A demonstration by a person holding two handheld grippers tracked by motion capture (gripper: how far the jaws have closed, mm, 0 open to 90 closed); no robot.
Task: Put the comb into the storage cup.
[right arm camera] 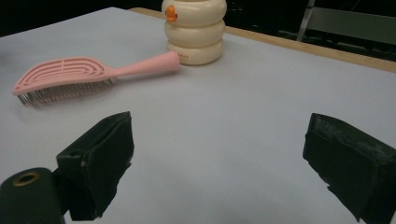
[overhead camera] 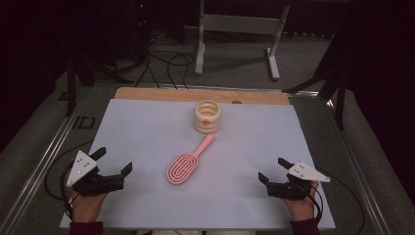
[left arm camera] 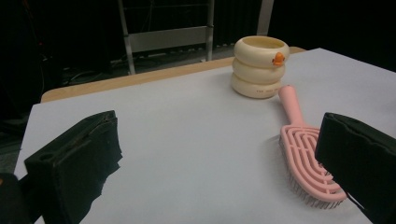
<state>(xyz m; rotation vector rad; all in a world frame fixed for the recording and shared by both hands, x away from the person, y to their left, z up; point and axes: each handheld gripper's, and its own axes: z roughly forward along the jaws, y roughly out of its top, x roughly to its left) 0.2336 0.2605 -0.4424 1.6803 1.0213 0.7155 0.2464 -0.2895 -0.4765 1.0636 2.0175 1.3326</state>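
Print on cream holder (left arm camera: 259, 66) base unreadable. Left gripper (overhead camera: 113, 163), right gripper (overhead camera: 273, 170): fingers wide apart, empty, near worktop (overhead camera: 147, 127) front corners; pink brush (overhead camera: 187, 162) between.

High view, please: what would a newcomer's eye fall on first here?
A pink hairbrush lies bristles down mid-table on the pale sheet, its handle pointing at a cream ringed cup with a small orange duck figure on its side. Left tongs and right tongs rest open at the near corners, holding nothing.
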